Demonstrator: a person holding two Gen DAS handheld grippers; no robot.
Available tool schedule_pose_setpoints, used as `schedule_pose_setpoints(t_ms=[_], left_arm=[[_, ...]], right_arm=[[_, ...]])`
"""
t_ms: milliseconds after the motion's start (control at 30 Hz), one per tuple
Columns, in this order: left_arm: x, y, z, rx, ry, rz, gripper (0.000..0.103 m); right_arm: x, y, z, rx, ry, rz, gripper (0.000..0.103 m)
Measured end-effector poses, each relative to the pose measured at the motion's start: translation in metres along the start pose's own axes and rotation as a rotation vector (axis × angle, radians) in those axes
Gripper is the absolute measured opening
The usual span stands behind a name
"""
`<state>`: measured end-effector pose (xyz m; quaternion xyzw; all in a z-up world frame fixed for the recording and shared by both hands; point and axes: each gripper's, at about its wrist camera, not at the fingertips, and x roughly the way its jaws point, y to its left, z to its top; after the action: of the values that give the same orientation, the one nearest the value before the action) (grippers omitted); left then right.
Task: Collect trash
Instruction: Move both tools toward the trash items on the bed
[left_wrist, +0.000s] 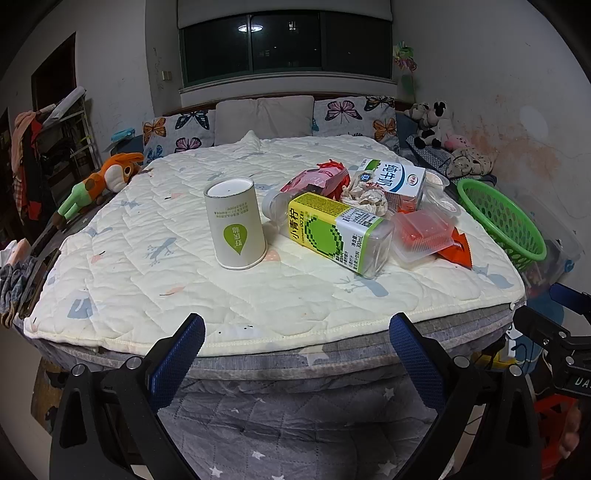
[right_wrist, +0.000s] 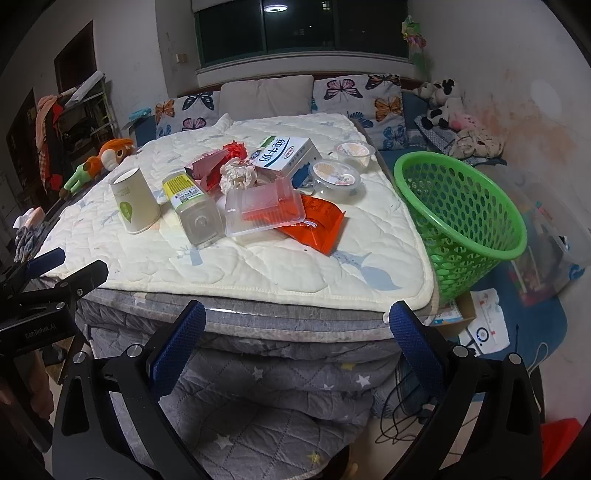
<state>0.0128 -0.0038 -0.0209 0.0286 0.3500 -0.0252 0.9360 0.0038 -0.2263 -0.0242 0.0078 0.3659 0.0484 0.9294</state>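
Observation:
Trash lies on the cream quilted bed (left_wrist: 147, 280) (right_wrist: 258, 266). An upturned paper cup (left_wrist: 236, 221) (right_wrist: 135, 201) stands left of a toppled green-labelled bottle (left_wrist: 340, 229) (right_wrist: 192, 206). Behind are a white milk carton (left_wrist: 399, 182) (right_wrist: 288, 155), crumpled tissue (left_wrist: 365, 197) (right_wrist: 238, 175), a clear plastic tray (left_wrist: 421, 236) (right_wrist: 264, 210), an orange wrapper (right_wrist: 317, 225) and pink packaging (left_wrist: 314, 179). A green basket (left_wrist: 502, 221) (right_wrist: 461, 214) stands at the bed's right side. My left gripper (left_wrist: 295, 332) and right gripper (right_wrist: 295, 321) hang open before the bed's near edge, holding nothing.
Two clear lidded cups (right_wrist: 336, 175) sit by the carton. Butterfly pillows (left_wrist: 177, 133) line the headboard, an orange plush toy (left_wrist: 103, 184) lies at the left edge, more plush toys (right_wrist: 443, 103) at the far right. Cables and papers (right_wrist: 487, 325) cover the floor under the basket.

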Motion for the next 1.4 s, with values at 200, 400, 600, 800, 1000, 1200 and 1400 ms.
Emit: schedule_pose_setpoints(t_ms=[200,400,600,800,1000,1200,1400], left_arm=[[0.001,0.0,0.0,0.0,-0.001,0.001,0.097],[0.001,0.0,0.0,0.0,-0.002,0.002,0.097],[0.006,0.002,0.005,0.001,0.002,0.006,0.097],[0.012,0.009,0.011,-0.004,0.009,0.007,0.097],[0.017,0.017,0.015,-0.018,0.017,0.015,0.097],[0.025,0.029,0.019,-0.042,0.031,0.02,0.097],[0.034,0.037,0.023,-0.047,0.04,0.029,0.097]], right_arm=[[0.001,0.0,0.001,-0.002,0.003,0.0,0.099],[0.002,0.0,0.001,-0.003,0.002,0.001,0.099],[0.006,0.0,0.006,-0.016,0.006,0.008,0.099],[0.011,0.0,0.014,-0.024,0.012,0.029,0.099],[0.019,0.001,0.021,-0.032,0.015,0.051,0.099],[0.028,0.006,0.032,-0.049,0.009,0.081,0.098],[0.043,0.019,0.048,-0.102,-0.005,0.102,0.098]])
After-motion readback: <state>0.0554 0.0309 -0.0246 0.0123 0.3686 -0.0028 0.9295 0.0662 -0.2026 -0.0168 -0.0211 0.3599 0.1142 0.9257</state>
